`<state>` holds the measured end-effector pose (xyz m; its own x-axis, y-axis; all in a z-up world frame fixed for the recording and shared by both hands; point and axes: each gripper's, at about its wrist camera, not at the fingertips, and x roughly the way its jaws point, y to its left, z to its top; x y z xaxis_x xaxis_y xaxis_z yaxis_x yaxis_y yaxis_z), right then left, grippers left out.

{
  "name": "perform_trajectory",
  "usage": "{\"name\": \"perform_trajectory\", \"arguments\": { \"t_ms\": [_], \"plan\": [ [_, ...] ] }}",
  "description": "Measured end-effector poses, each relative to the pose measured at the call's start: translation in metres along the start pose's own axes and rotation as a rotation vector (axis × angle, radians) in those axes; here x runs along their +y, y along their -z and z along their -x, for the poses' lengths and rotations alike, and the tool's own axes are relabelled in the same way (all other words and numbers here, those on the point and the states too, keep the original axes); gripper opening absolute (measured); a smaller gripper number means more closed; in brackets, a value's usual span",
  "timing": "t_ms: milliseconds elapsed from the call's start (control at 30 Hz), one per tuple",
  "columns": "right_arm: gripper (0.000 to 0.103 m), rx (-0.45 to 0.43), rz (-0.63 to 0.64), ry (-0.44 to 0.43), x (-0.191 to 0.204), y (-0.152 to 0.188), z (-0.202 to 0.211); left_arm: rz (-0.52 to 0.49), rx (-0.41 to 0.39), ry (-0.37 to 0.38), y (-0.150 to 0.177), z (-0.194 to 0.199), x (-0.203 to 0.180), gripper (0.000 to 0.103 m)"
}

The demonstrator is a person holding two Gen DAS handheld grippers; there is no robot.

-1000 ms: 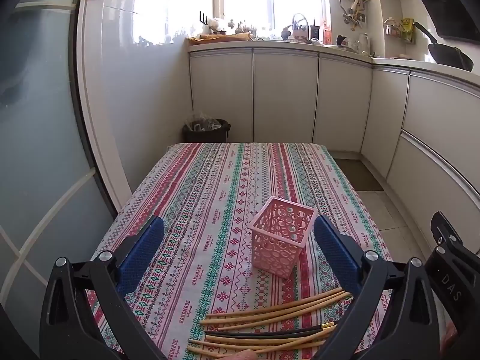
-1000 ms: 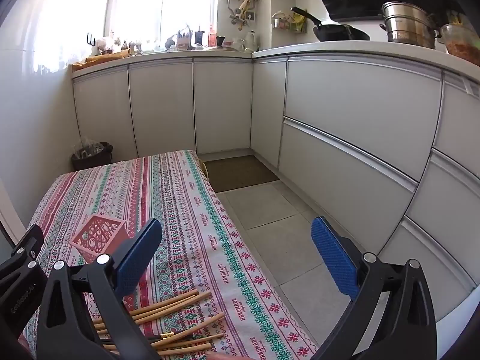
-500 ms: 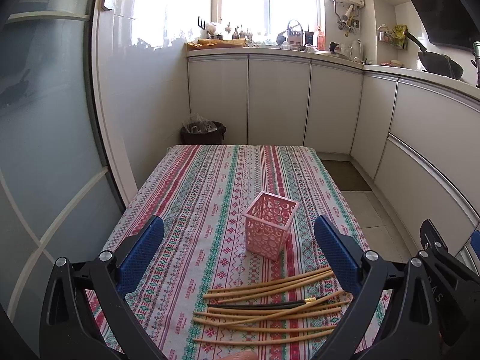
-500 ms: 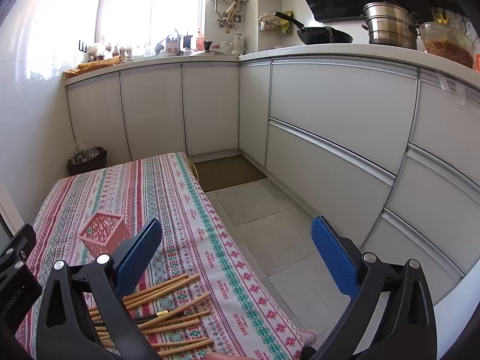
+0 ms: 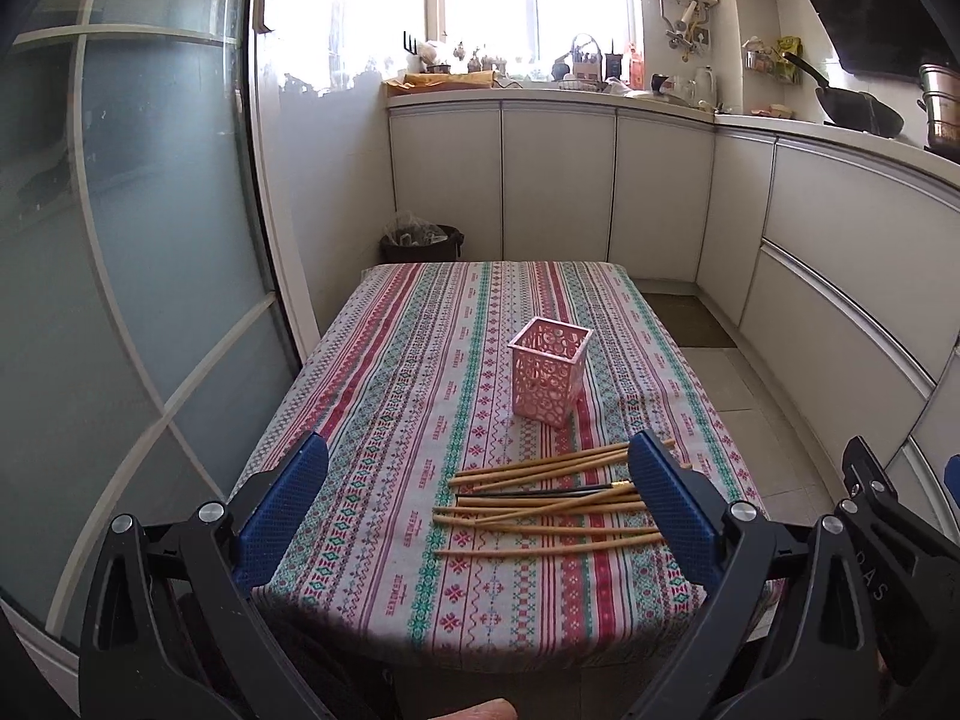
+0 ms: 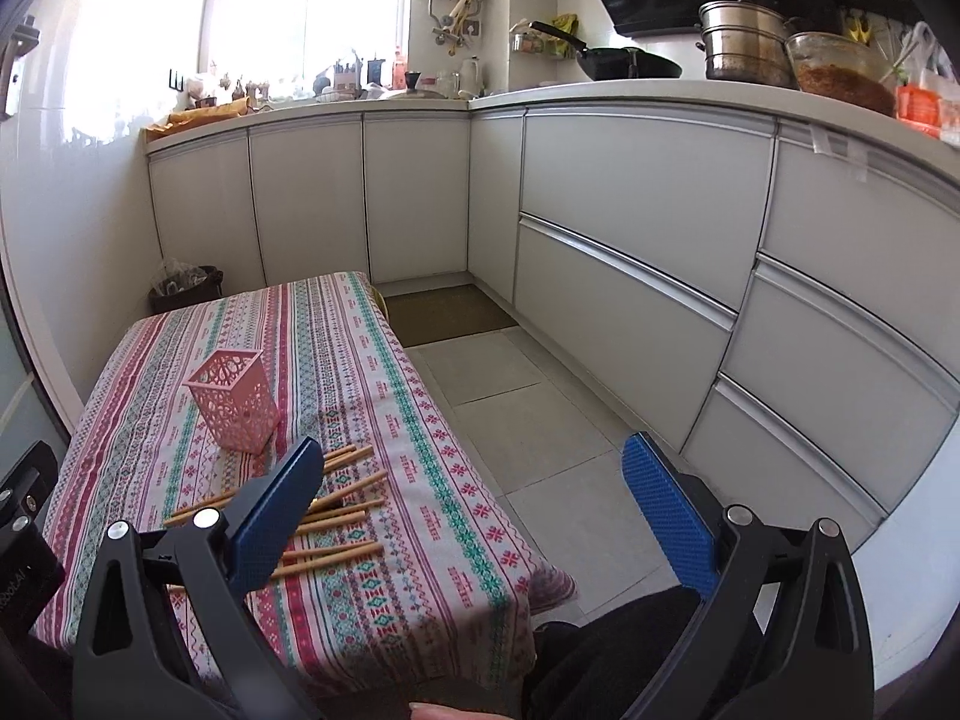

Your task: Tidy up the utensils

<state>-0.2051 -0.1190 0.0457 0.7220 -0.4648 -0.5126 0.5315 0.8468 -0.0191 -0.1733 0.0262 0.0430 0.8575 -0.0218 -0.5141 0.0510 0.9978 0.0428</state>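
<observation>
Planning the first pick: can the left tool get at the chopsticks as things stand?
Probably yes. The left tool is open and empty, the chopsticks lie loose on the tablecloth ahead, and the pink basket stands behind them.

Left wrist view: taken from behind the near short edge of the table (image 5: pixel 420 630), above tabletop height, facing down its length toward the window wall; the left gripper (image 5: pixel 480 516) frames the lower field; the right gripper's body intrudes at the lower right edge. Right wrist view: taken from off the table's near right corner, facing obliquely across the floor toward the cabinet run (image 6: pixel 630 276); both views share the table, the pink basket (image 5: pixel 551 372) (image 6: pixel 233 401), the chopsticks (image 5: pixel 540 510) (image 6: pixel 336 516) and the far counter.
</observation>
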Motion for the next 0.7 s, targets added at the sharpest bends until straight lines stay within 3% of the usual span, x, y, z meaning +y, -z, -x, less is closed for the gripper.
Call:
{"name": "perform_trajectory", "arguments": {
  "t_ms": [233, 700],
  "plan": [
    [0.097, -0.017, -0.014, 0.042, -0.012, 0.007, 0.017, -0.018, -0.031, 0.003, 0.004, 0.020, -0.006, 0.096],
    [0.097, -0.060, -0.040, 0.026, -0.017, 0.002, 0.041, -0.023, -0.049, 0.000, -0.001, 0.035, -0.008, 0.096]
  ]
}}
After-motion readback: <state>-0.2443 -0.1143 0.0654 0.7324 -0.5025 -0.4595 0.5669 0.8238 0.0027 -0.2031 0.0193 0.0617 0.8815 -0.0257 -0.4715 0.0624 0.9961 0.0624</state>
